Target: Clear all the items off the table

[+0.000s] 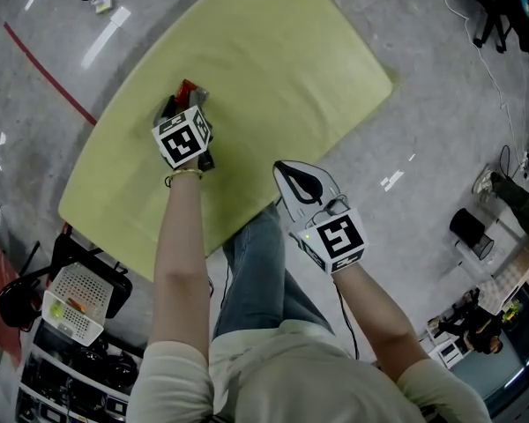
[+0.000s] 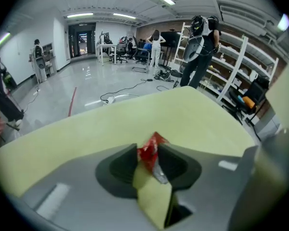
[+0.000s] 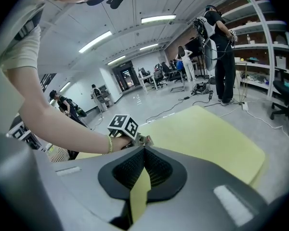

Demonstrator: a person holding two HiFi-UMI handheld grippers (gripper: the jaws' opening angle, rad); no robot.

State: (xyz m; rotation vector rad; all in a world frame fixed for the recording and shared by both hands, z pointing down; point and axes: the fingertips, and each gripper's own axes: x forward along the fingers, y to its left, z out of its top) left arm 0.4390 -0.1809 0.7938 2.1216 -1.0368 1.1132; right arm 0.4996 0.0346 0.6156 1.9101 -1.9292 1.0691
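Wrapper (image 2: 149,153) of crinkled red foil, a silvery patch showing on its lower fold, sits pinched between the dark padded jaws of the left gripper (image 1: 183,97). Its pointed corner pokes out beyond their tips. These jaws are drawn in on the foil with only its thickness between them, just above the desk (image 1: 273,69), a smooth, matte yellow-green slab with rounded corners. The right gripper (image 3: 143,151) has a pale grey shell and black, mesh-textured jaws. They are pressed together at the tips with nothing between them, and the desk spreads ahead of and below them.
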